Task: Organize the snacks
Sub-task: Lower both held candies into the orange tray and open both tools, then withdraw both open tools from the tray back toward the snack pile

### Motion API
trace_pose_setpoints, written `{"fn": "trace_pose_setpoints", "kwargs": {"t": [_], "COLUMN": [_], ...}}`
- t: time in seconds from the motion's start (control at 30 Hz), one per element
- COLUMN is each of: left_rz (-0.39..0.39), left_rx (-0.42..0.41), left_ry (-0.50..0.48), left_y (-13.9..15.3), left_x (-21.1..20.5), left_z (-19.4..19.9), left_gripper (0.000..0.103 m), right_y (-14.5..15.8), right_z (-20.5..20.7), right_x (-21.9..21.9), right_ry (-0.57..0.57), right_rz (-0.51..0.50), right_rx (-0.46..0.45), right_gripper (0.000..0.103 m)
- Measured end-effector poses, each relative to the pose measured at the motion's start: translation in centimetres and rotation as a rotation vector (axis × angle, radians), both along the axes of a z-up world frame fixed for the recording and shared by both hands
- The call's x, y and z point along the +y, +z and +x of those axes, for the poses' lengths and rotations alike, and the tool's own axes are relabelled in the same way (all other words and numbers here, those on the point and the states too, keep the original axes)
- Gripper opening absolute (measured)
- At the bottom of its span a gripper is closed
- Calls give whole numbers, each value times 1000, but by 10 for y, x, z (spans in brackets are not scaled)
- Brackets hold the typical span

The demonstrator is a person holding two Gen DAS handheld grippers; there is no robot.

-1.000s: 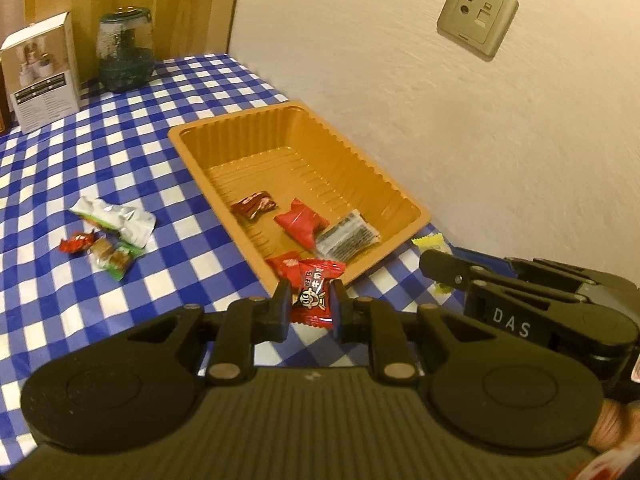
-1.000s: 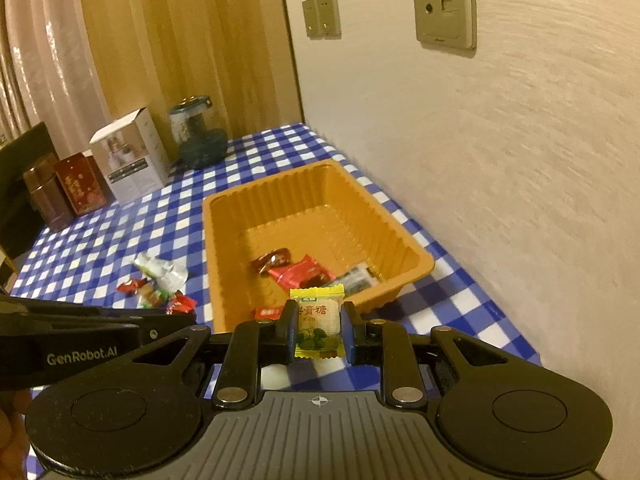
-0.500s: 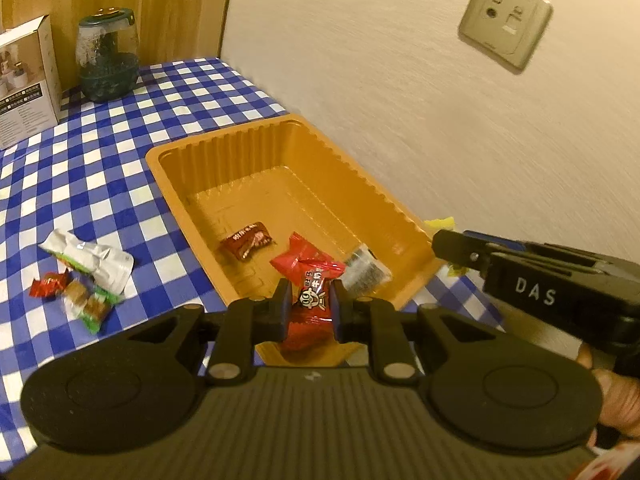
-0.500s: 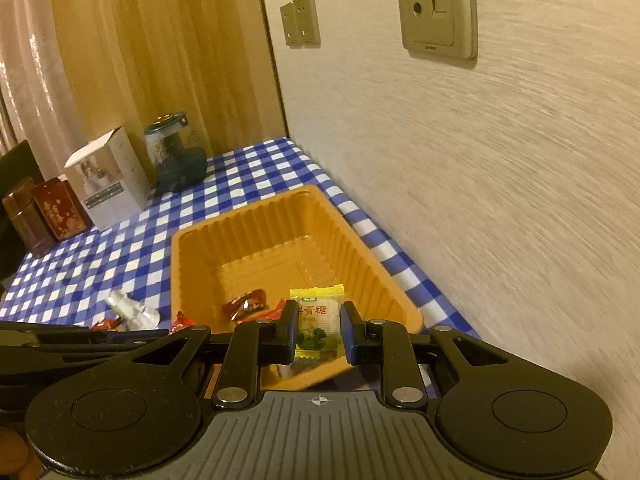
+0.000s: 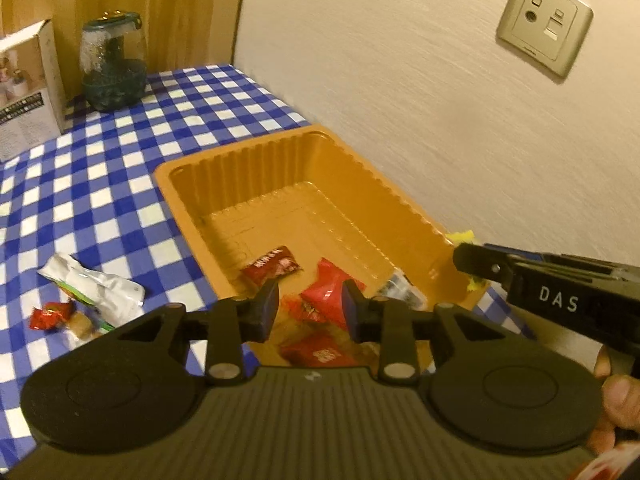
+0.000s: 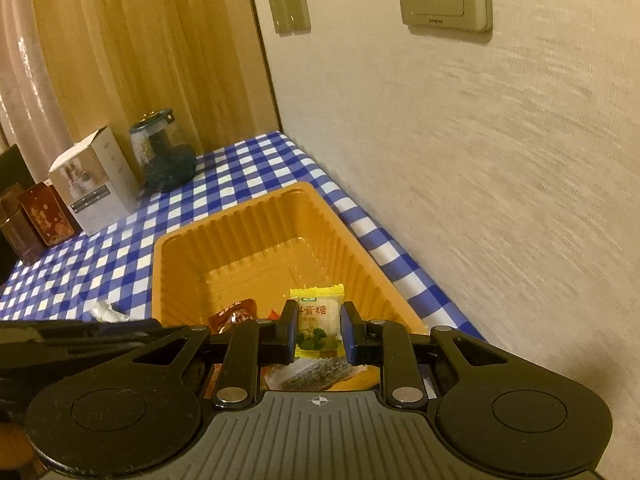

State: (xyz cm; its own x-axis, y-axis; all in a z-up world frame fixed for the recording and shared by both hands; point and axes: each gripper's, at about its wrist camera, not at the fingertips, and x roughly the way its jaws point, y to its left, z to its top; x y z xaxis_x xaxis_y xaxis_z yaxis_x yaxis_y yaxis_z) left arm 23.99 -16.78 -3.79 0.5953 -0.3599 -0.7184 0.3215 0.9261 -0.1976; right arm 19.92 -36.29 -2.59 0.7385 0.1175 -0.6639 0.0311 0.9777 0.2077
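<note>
An orange ribbed tray (image 5: 256, 160) sits on the blue checked cloth by the wall. My left gripper (image 5: 310, 308) hovers over its near end with its jaws opening and neither pad touching anything. A red packet (image 5: 316, 354) lies loose in the tray just below them, next to another red packet (image 5: 326, 298), a dark red one (image 5: 274, 266) and a clear-wrapped snack (image 5: 400, 290). My right gripper (image 6: 319, 334) is shut on a yellow candy (image 6: 318, 320) above the tray's (image 6: 224, 220) near right corner. In the left wrist view it (image 5: 468, 258) comes in from the right.
A crumpled white wrapper (image 5: 96, 286), a small red candy (image 5: 50, 315) and a brownish one (image 5: 82, 324) lie on the cloth left of the tray. A glass jar (image 5: 112, 68), a white box (image 5: 26, 88) and dark red tins (image 6: 44, 216) stand at the back. The wall runs along the right.
Both grippers moved forward from the tray's near edge to over it. The left jaws parted and the red packet they held dropped into the tray. The right still holds the yellow candy.
</note>
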Motion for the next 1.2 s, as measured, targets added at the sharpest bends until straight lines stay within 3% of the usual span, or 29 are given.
{"fn": "trace_pose_setpoints", "kwargs": {"t": [0.33, 0.77, 0.8, 0.83, 0.87, 0.9, 1.2], "left_rz": [0, -17, -16, -15, -13, -12, -7], "left_rx": [7, 9, 10, 11, 12, 12, 14], "left_ry": [52, 63, 64, 64, 64, 64, 88], "left_y": [-1, -1, -2, -2, -2, -2, 4], "left_x": [35, 46, 47, 48, 48, 49, 59], "left_z": [-19, -23, -23, -23, -24, -25, -36], "left_gripper": [30, 31, 31, 31, 31, 31, 33], "right_y": [-8, -8, -9, -10, -10, -10, -3], "right_z": [-3, 9, 10, 12, 11, 10, -7], "right_x": [14, 26, 25, 23, 22, 21, 21], "right_ry": [24, 51, 52, 50, 42, 30, 1], "right_rz": [21, 79, 104, 131, 141, 146, 139], "right_rx": [22, 9, 8, 7, 2, -8, -2], "right_gripper": [23, 23, 25, 38, 58, 63, 64]}}
